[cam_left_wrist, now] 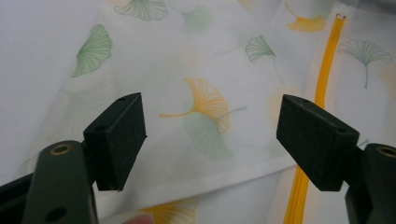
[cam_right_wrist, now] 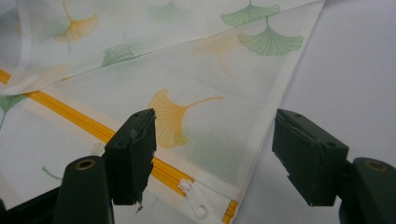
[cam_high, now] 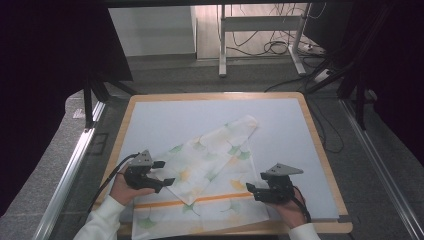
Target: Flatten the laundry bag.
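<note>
Mesh laundry bag (cam_high: pixel 210 165), ginkgo-printed with orange zipper (cam_right_wrist: pixel 93 128), lies folded between both grippers' released jaws.

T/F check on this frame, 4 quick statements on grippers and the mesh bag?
1. Both grippers have their jaws open. True: the left gripper and the right gripper each show a wide gap with nothing between.
2. The mesh bag carries a blue zipper. False: the zipper is orange with a white pull.
3. One corner of the bag is folded over onto itself. True.
4. The bag's print shows stars. False: it shows green and orange fan-shaped leaves.
</note>
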`<action>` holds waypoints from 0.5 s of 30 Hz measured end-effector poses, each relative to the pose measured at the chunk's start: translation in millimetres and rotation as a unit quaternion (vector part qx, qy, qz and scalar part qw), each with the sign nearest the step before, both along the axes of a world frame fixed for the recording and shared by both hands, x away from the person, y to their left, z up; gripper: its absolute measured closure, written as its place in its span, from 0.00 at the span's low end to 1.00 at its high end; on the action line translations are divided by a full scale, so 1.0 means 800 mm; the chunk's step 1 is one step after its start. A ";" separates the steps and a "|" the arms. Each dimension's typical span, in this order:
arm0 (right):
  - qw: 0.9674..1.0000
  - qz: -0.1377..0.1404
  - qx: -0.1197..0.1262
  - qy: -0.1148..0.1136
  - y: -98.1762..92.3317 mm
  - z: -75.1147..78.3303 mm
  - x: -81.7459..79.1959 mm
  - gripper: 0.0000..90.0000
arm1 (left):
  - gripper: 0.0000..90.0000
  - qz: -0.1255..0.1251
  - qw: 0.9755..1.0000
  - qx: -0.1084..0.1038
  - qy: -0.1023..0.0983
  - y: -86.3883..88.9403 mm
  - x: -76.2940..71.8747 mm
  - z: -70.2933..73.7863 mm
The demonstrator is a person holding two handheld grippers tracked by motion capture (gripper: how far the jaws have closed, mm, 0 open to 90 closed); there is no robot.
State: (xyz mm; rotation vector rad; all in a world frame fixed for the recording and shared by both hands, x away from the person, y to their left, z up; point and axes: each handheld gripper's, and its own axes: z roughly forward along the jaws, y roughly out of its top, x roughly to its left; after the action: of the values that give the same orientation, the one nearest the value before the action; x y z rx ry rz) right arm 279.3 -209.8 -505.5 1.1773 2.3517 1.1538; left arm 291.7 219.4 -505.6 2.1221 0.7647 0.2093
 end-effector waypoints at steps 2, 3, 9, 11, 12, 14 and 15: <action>1.000 -0.002 0.001 0.000 -0.001 -0.001 -0.001 0.34 | 0.26 -0.005 1.000 0.008 0.002 -0.006 0.002 -0.002; 1.000 -0.003 0.000 0.001 -0.001 -0.001 -0.002 0.34 | 0.26 -0.008 1.000 0.008 0.001 -0.010 0.002 -0.002; 1.000 0.003 -0.007 -0.001 0.001 -0.002 -0.002 0.34 | 0.26 -0.033 0.999 0.010 -0.002 -0.031 -0.011 0.000; 1.000 0.003 -0.008 -0.002 0.001 -0.002 -0.002 0.34 | 0.26 -0.038 0.999 0.012 -0.002 -0.035 -0.013 0.000; 1.000 0.003 -0.011 -0.001 0.001 -0.002 -0.003 0.34 | 0.26 -0.041 0.999 0.013 -0.001 -0.038 -0.013 0.000; 1.000 0.003 -0.010 -0.001 0.001 -0.002 -0.004 0.34 | 0.26 -0.047 0.999 0.017 0.000 -0.043 -0.014 -0.002; 1.000 0.001 -0.013 -0.001 0.000 -0.002 -0.004 0.34 | 0.26 -0.050 0.999 0.017 0.002 -0.047 -0.014 -0.003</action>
State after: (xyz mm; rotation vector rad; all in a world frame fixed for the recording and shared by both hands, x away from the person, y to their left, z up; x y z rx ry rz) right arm 275.9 -209.9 -507.4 1.1656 2.3602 1.1221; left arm 280.4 181.7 -508.0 2.1878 0.6595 0.1653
